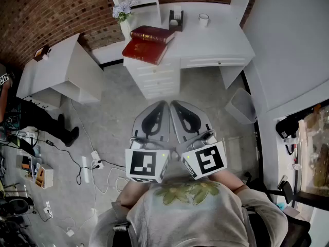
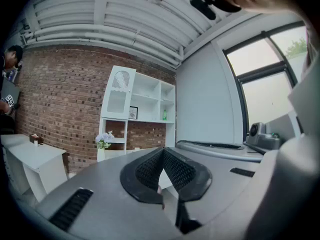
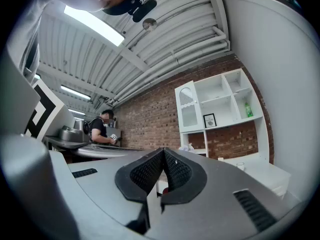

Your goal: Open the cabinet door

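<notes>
The white shelf unit stands on the desk against the brick wall. Its upper left compartment has a closed cabinet door [image 2: 119,92] with an arched top, which also shows in the right gripper view as the same door [image 3: 186,107]. Both grippers are held close to the person's chest, far from it, pointing toward the desk [image 1: 216,42]. My left gripper [image 1: 164,104] [image 2: 163,151] is shut with nothing in it. My right gripper [image 1: 173,103] [image 3: 163,151] is shut and empty too, its tip beside the left one.
Two red books [image 1: 149,44], a vase of flowers [image 1: 123,13], a cup [image 1: 203,19] and a small holder [image 1: 176,20] are on the desk, above drawers [image 1: 154,77]. A waste bin [image 1: 240,106] stands right, a side table [image 1: 56,68] left, cables [image 1: 87,164] on the floor.
</notes>
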Motion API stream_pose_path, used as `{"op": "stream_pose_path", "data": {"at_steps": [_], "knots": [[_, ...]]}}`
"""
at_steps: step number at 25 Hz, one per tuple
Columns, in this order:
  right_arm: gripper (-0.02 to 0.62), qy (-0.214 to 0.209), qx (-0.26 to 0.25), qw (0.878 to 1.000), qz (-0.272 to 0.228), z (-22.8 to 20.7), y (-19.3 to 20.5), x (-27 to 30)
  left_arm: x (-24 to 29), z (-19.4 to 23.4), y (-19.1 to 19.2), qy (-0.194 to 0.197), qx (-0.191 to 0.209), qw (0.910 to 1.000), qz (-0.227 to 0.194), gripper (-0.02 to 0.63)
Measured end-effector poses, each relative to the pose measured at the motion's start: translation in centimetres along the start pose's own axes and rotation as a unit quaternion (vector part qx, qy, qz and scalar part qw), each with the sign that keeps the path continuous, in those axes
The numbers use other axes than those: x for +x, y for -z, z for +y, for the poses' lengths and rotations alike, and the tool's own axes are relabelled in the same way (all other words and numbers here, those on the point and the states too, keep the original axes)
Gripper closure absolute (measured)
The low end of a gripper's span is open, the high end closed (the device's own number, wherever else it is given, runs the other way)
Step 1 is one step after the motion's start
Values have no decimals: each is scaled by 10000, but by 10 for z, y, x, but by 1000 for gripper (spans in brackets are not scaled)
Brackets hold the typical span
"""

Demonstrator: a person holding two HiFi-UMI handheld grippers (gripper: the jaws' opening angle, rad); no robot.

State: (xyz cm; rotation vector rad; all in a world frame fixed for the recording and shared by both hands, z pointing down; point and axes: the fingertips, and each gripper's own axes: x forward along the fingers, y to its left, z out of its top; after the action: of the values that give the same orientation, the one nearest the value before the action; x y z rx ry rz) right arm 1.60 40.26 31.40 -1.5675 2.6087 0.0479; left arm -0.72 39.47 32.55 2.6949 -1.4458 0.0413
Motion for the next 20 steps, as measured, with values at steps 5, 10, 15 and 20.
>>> {"op": "stream_pose_path", "data": {"at_steps": [5, 10, 15, 20], "knots": [[572, 78, 68, 9999, -18, -12, 1, 11, 15, 4, -1, 61, -6, 10000, -12, 597], [572, 219, 164, 9996, 1, -30, 7, 31, 42, 15, 0, 219, -162, 9996, 5, 597], [572, 341, 24, 9993, 132, -49, 13, 68, 77, 39, 3, 311, -253, 9991, 106, 597], [572, 289, 12, 9993, 256, -59, 20, 114, 108, 75, 1, 249, -359, 9990, 89, 597]]}}
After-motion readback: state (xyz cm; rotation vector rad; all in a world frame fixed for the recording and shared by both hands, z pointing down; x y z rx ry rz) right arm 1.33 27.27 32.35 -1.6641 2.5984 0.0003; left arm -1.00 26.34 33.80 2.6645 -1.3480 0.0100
